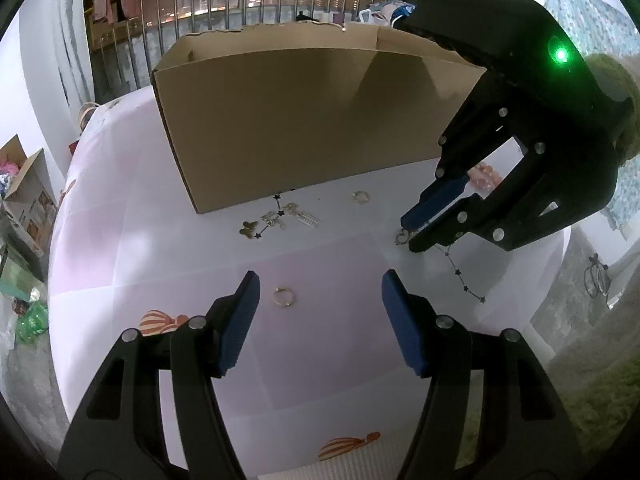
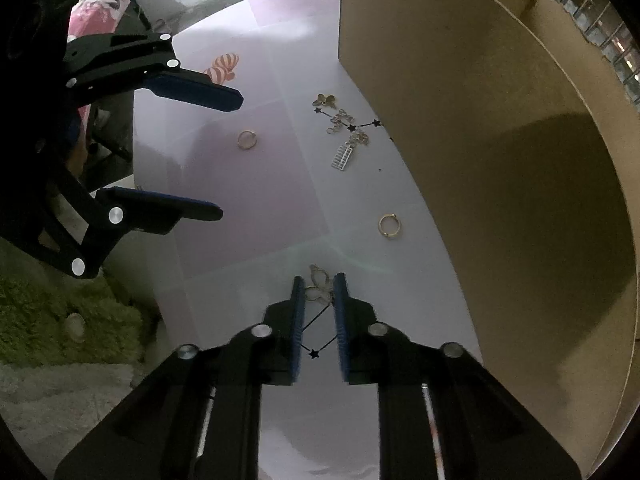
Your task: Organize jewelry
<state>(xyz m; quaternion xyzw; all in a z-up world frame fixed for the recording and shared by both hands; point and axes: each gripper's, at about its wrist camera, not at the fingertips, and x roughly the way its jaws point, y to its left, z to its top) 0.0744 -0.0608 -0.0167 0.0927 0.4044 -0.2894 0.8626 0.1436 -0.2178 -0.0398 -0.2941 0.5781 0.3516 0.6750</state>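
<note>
Left hand-held gripper (image 1: 316,320), nearest the lens, jaws apart and empty above a gold ring (image 1: 284,296) on the desk (image 1: 320,380). Centre: butterfly charm (image 1: 248,227) and tangled pieces (image 1: 290,216) lying before the cardboard box (image 1: 304,120), a second ring (image 1: 360,196) beside them. Right: right hand-held gripper (image 2: 319,286), pointing down, jaws nearly together around a charm (image 2: 320,280) on a star chain (image 2: 314,354); firm contact cannot be told. Step judged: picking up the chain. Next move calls for a secure pinch, a lift clear, then transfer towards the box
</note>
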